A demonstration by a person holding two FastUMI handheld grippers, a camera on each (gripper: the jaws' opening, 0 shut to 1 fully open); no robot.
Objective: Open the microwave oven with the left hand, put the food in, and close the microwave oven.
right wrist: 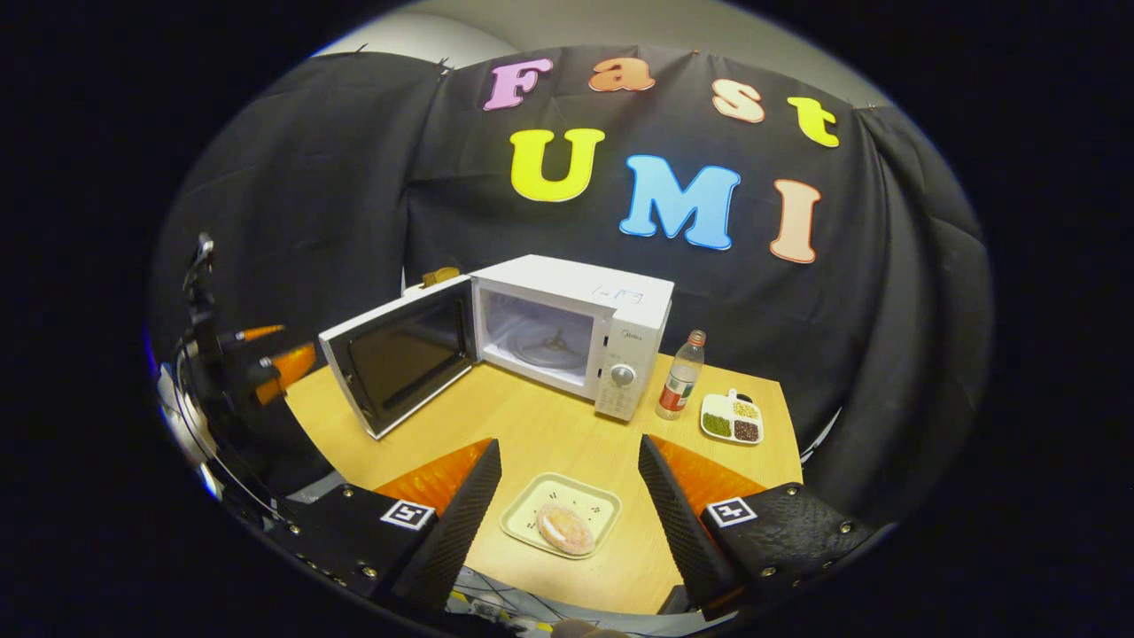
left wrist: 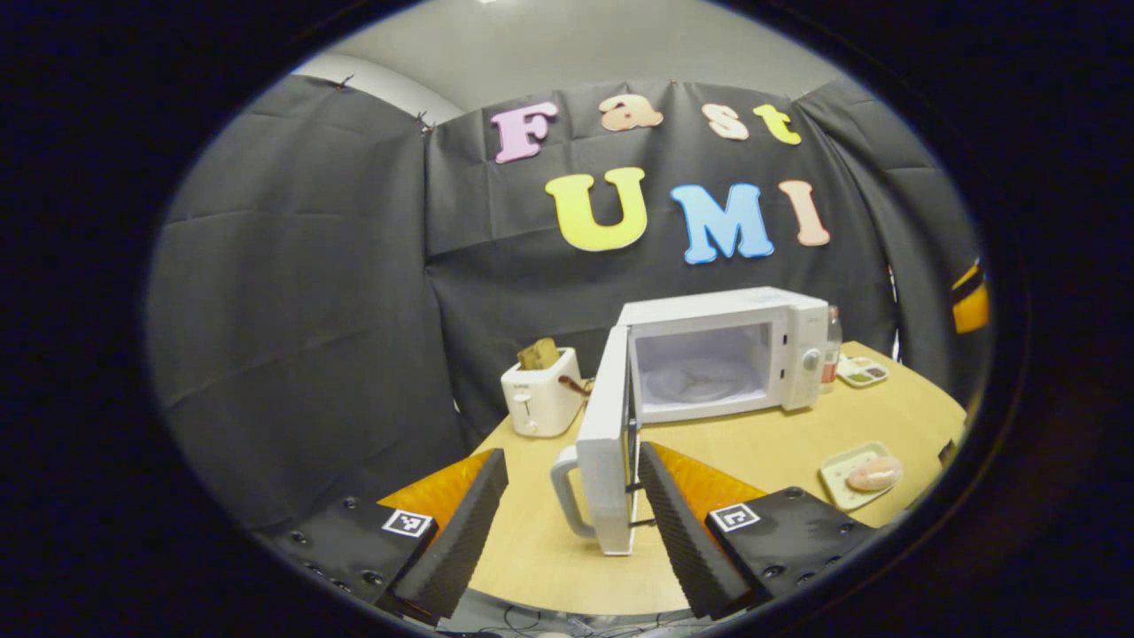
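Note:
The white microwave [left wrist: 722,350] [right wrist: 576,332] stands at the back of the wooden table with its door [left wrist: 607,443] [right wrist: 399,363] swung wide open; the glass turntable shows inside. My left gripper [left wrist: 567,523] is open, and the door's edge and handle [left wrist: 567,492] stand between its fingers, apart from both. A pinkish round piece of food [right wrist: 564,527] [left wrist: 874,474] lies on a pale square plate [right wrist: 602,505]. My right gripper [right wrist: 567,523] hangs open just above that plate, fingers on either side and clear of it. The left gripper [right wrist: 257,368] also appears at the far left.
A white toaster [left wrist: 540,399] with bread stands left of the microwave. A bottle [right wrist: 680,377] and a divided dish of beans [right wrist: 732,418] sit to the microwave's right. The wooden table [right wrist: 532,425] has bare room in front of the oven.

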